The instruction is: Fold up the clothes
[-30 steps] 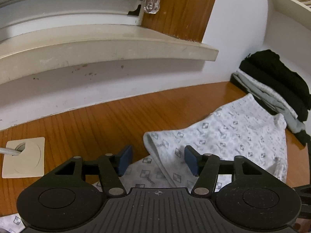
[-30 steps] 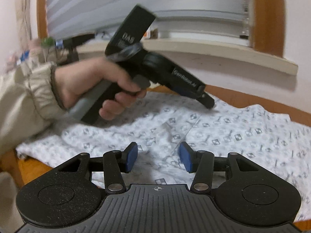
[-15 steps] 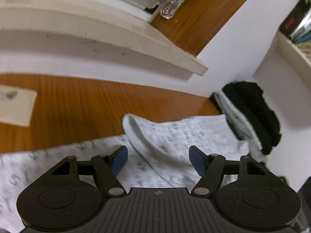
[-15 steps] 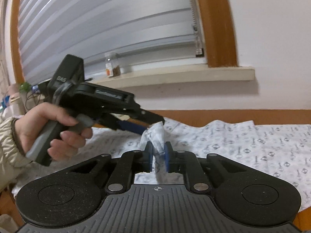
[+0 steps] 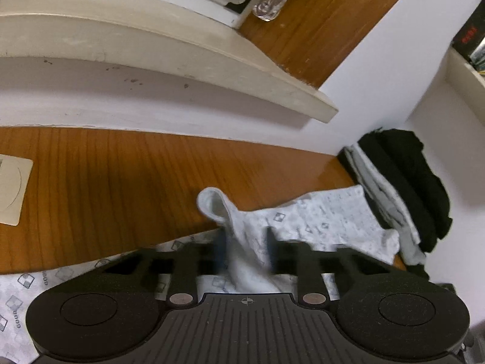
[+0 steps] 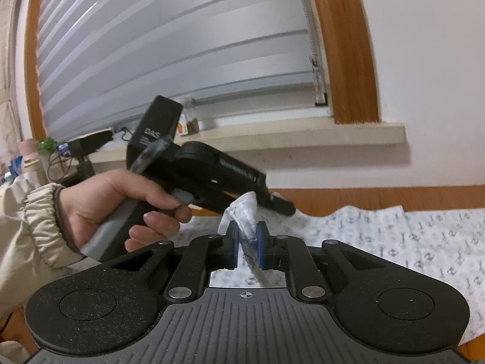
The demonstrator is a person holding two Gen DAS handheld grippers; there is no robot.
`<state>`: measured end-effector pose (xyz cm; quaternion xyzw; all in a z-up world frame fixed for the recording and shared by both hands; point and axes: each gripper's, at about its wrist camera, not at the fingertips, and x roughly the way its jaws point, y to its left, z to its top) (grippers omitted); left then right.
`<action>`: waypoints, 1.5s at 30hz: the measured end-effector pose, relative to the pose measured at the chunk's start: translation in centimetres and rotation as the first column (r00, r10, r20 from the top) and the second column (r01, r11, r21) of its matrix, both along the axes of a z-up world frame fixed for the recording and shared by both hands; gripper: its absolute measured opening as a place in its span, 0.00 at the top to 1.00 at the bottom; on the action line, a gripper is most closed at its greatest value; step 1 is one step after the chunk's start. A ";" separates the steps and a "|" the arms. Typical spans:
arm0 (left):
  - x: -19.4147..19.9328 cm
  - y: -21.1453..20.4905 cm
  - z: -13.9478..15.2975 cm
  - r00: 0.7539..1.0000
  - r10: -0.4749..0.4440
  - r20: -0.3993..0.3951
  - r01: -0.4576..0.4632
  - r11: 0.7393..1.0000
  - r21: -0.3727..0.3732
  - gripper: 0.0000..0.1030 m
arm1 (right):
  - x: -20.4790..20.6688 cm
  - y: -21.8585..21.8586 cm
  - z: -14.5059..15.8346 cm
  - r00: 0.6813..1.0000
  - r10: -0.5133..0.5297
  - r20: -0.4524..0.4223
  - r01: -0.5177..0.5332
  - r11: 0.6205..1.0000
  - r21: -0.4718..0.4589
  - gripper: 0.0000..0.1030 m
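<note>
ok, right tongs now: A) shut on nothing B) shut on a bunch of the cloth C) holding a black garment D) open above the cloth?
B: the right tongs have their blue pads closed on a pinched-up tuft of the patterned cloth.

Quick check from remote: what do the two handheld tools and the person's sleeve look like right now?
Both tools are matte black with ribbed, speckled bodies and round caps either side. The right tool has blue pads, silver pivot pins and a small crosshair mark. The left tool is motion-blurred at its fingers; seen from the right wrist, it has a grey grip and white lettering. The sleeve is beige with an elastic cuff.
</note>
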<state>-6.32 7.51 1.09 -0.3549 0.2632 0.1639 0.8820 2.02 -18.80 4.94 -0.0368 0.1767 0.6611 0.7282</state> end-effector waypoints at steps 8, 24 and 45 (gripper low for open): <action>-5.5 0.0 4.7 0.999 0.003 0.049 -0.008 0.993 0.115 0.97 | -4.1 2.3 2.0 0.994 0.106 0.019 -0.106 0.994 0.015 0.88; -32.9 0.7 18.1 0.960 0.257 0.115 -0.281 0.888 0.364 0.97 | -26.4 12.3 9.5 0.865 0.488 0.115 -0.499 0.861 0.095 0.88; -48.9 7.4 5.0 0.822 0.555 -0.127 -0.502 0.812 0.298 0.62 | -37.4 20.4 1.4 0.758 0.652 -0.021 -0.650 0.751 -0.121 0.64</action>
